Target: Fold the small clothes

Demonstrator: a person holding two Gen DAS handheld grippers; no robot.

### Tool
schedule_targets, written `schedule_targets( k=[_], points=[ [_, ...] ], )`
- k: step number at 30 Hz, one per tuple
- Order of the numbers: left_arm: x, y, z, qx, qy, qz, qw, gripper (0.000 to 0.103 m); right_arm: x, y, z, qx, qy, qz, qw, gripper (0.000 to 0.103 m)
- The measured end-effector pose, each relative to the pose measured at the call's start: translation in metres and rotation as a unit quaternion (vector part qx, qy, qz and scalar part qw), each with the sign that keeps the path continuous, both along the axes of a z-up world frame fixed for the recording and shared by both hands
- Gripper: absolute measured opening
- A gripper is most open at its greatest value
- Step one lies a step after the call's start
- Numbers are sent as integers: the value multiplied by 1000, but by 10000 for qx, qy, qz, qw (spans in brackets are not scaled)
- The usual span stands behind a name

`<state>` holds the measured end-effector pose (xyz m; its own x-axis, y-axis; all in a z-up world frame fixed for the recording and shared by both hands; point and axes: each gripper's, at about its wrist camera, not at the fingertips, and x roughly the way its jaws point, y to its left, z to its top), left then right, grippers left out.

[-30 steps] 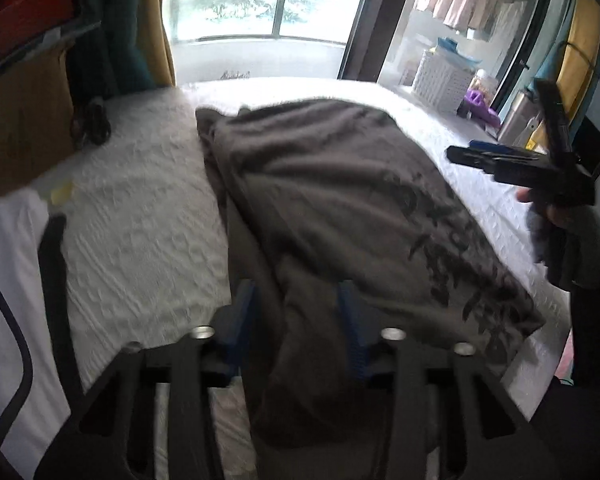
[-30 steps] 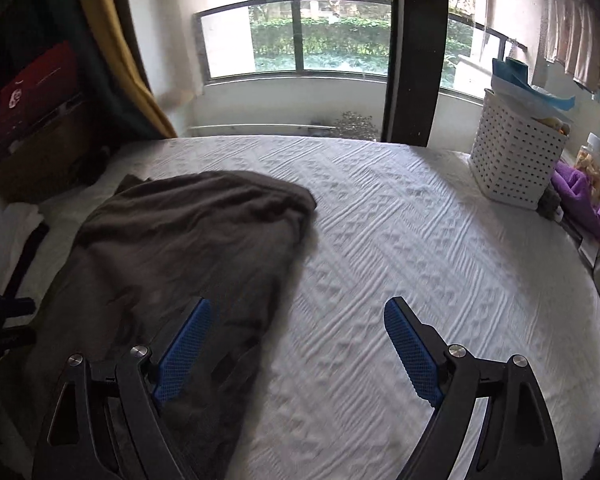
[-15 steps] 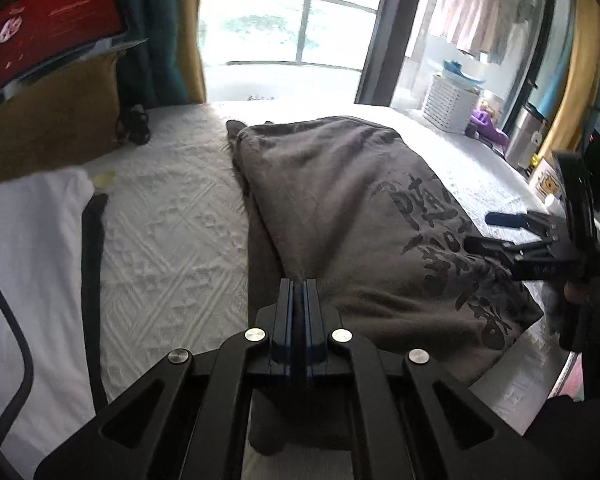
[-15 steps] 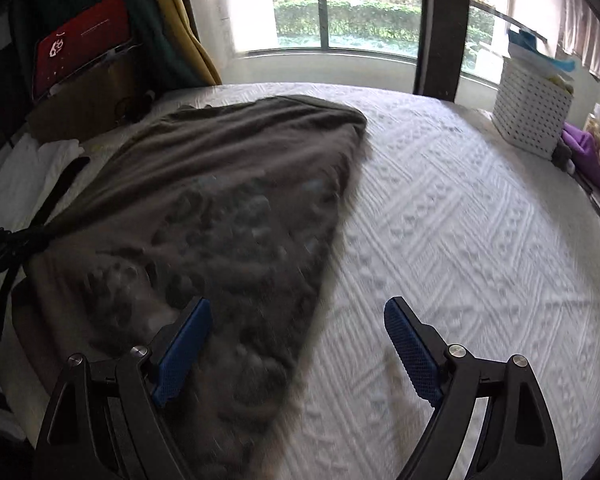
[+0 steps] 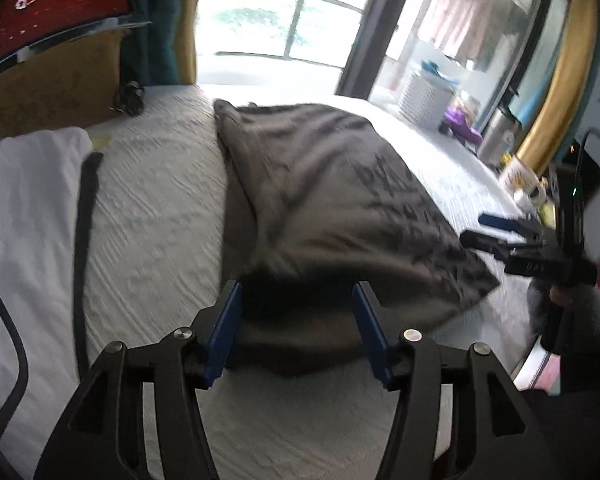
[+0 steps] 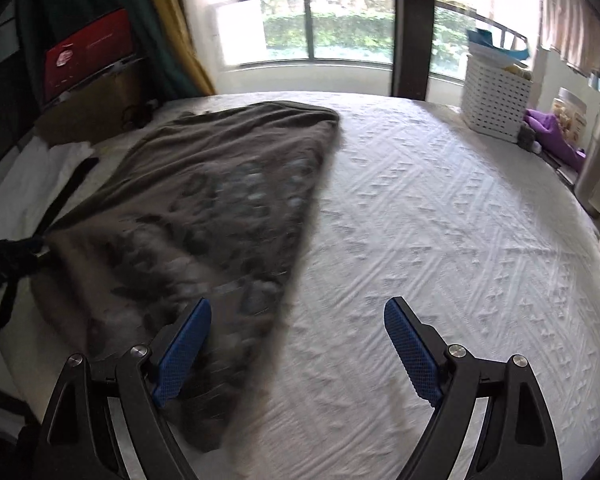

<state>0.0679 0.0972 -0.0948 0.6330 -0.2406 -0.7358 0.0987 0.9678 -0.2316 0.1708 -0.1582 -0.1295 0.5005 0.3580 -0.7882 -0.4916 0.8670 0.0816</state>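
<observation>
The left hand-held gripper (image 5: 296,330), clamped shut half a second ago, has just been opening; its blue pads now stand apart on either side of the near fold of the dark grey printed cotton T-shirt (image 5: 324,200), pressing on nothing. The garment lies doubled over on the white quilted bed (image 6: 440,220), printed panel up, left of the bed's middle. The right hand-held gripper (image 6: 298,354) hangs wide open and empty over the shirt's right edge. The release suggests one fold has been laid down; a further fold probably remains.
</observation>
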Motion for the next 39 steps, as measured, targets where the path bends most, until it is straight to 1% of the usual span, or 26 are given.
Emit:
schedule_targets(
  k=[1, 2, 3, 4, 5, 6, 7, 13, 17, 20, 23, 25, 26, 27, 28, 29, 30, 35, 39],
  points=[
    [-2, -5, -4, 87, 49, -47, 9999, 56, -5, 4, -1, -17, -1, 80, 10000, 89],
    [-4, -8, -7, 171, 56, -78, 9998, 46, -8, 6, -2, -37, 8, 119, 9999, 89],
    [-6, -11, -9, 271, 61, -122, 9995, 15, -12, 10, -5, -97, 19, 175, 9998, 89],
    [-8, -16, -12, 469, 128, -164, 9987, 9, -16, 13, -7, -185, -3, 212, 9996, 89],
    [-10, -16, -13, 560, 113, -185, 9982, 8, -20, 16, -10, -342, -68, 244, 9991, 89],
    [-14, -20, -12, 676, 50, -234, 9974, 5, -25, 19, -14, -520, -125, 270, 9982, 89],
    [-18, -21, -11, 736, 36, -260, 9969, 4, -29, 20, -17, -610, -170, 286, 9976, 89],
    [-34, -24, -12, 964, 62, -259, 9950, 4, -39, 8, -17, -624, -197, 150, 9977, 90],
    [-37, -16, -22, 943, 246, -160, 9951, 4, -44, 3, -18, -610, -211, 126, 9978, 90],
    [-41, -12, -20, 886, 297, -109, 9956, 4, -48, 1, -17, -614, -200, 111, 9979, 90],
    [-46, -7, -5, 673, 127, -96, 9976, 5, -51, -6, -18, -522, -148, 59, 9985, 90],
    [-47, -10, 6, 650, -58, -194, 9977, 5, -53, -9, -18, -451, -103, 10, 9989, 90],
    [-47, -13, 11, 661, -141, -267, 9974, 8, -54, -10, -18, -451, -108, 4, 9989, 90],
    [-47, -19, 15, 705, -226, -344, 9967, 20, -54, -10, -17, -478, -130, 12, 9988, 90],
    [-46, -24, 19, 723, -299, -416, 9961, 30, -55, -9, -16, -520, -150, 30, 9985, 90],
    [-44, -27, 21, 704, -362, -464, 9958, 48, -55, -9, -15, -550, -168, 41, 9983, 90],
    [-41, -32, 24, 642, -462, -488, 9957, 53, -55, -8, -14, -571, -190, 49, 9982, 90],
    [-17, -40, 25, 699, -467, -426, 9956, 53, -55, -7, -10, -551, -246, 89, 9981, 90],
    [4, -42, 15, 689, -274, -355, 9966, 53, -51, -8, -7, -474, -230, 63, 9986, 90]
  ],
)
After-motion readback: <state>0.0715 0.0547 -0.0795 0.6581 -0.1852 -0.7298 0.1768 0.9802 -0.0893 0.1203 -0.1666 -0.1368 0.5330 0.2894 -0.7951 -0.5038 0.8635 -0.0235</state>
